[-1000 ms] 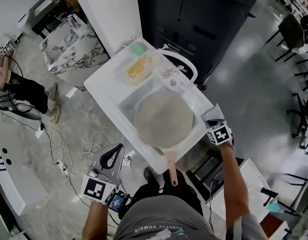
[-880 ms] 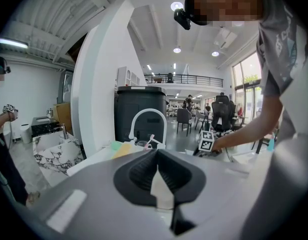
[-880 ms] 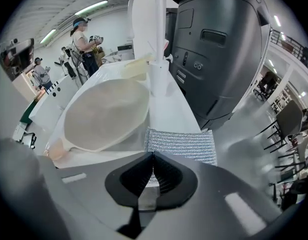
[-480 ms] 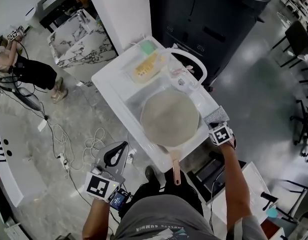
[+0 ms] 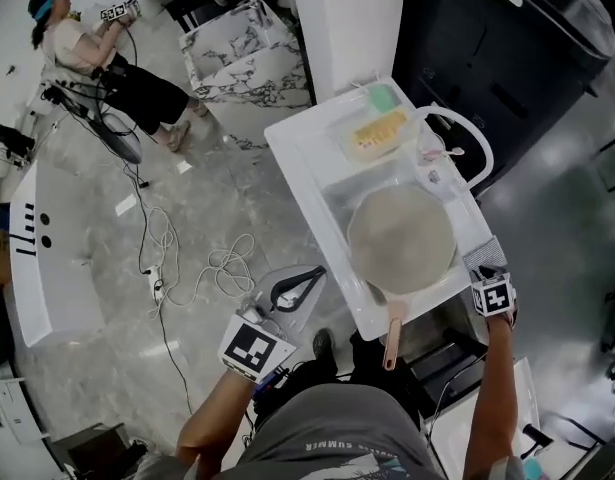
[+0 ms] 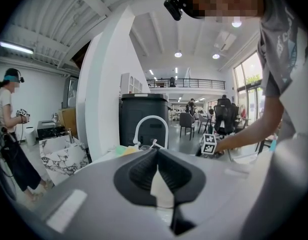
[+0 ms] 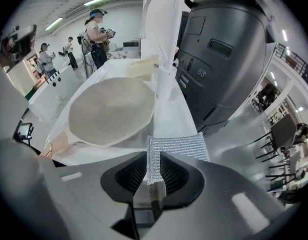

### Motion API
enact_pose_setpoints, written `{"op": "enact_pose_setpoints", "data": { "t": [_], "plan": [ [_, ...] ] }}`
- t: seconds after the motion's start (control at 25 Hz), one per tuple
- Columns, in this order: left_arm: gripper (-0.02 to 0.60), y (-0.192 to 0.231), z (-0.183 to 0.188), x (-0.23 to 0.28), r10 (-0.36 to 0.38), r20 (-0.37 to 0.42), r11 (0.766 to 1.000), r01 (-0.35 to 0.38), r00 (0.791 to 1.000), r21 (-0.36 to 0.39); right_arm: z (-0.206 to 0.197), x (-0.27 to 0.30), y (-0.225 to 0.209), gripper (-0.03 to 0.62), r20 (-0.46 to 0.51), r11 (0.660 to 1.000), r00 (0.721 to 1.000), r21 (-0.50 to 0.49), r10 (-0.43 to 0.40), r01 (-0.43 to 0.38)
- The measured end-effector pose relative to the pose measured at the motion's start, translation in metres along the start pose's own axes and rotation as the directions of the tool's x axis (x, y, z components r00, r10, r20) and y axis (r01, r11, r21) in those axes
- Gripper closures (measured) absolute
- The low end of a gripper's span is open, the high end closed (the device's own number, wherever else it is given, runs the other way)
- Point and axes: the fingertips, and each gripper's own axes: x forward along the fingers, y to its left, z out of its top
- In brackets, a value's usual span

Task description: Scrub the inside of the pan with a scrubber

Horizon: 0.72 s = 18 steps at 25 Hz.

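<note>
A pale round pan [image 5: 400, 240] lies in the white sink [image 5: 317, 158], its wooden handle [image 5: 392, 338] sticking out over the near rim. My right gripper [image 5: 486, 268] is at the sink's near right corner, just right of the pan. A silver mesh scrubber [image 7: 176, 146] lies on the rim there, one edge standing between the pads. The right gripper [image 7: 155, 160] jaws are opening, the pads still touching the scrubber. The pan [image 7: 111, 111] is ahead and to its left. My left gripper [image 5: 309, 278] hangs over the floor, left of the sink, shut and empty [image 6: 157, 154].
A white arched faucet [image 5: 467, 138] stands at the sink's far right. A yellow sponge [image 5: 379, 128] and a green one [image 5: 383, 96] lie on the back ledge. A dark cabinet [image 5: 507, 58] stands behind. Cables [image 5: 177, 258] trail on the floor; a person [image 5: 97, 58] stands far left.
The head view has swung left, so the sink sits further right. My right gripper stays at the sink's near right corner with the scrubber. My left gripper has drifted a little up and right.
</note>
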Motion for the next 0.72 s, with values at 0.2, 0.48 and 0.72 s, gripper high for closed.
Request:
{"op": "enact_pose_setpoints", "data": {
  "t": [0.2, 0.48, 0.72],
  "plan": [
    [0.579, 0.002, 0.013, -0.030, 0.018, 0.057, 1.000, -0.018, 0.998, -0.002, 0.027, -0.064, 0.007, 0.518, 0.146, 0.996, 0.986, 0.029, -0.084, 0.080],
    [0.580, -0.004, 0.046, -0.077, 0.022, 0.150, 1.000, -0.024, 0.988, 0.009, 0.103, -0.207, 0.053, 0.592, 0.520, 0.995, 0.849, 0.076, -0.092, 0.060],
    [0.580, -0.031, 0.080, -0.117, -0.003, 0.253, 1.000, -0.004, 0.967, 0.028, 0.158, -0.348, 0.137, 0.592, 0.797, 0.994, 0.603, 0.026, 0.042, -0.104]
  ]
}}
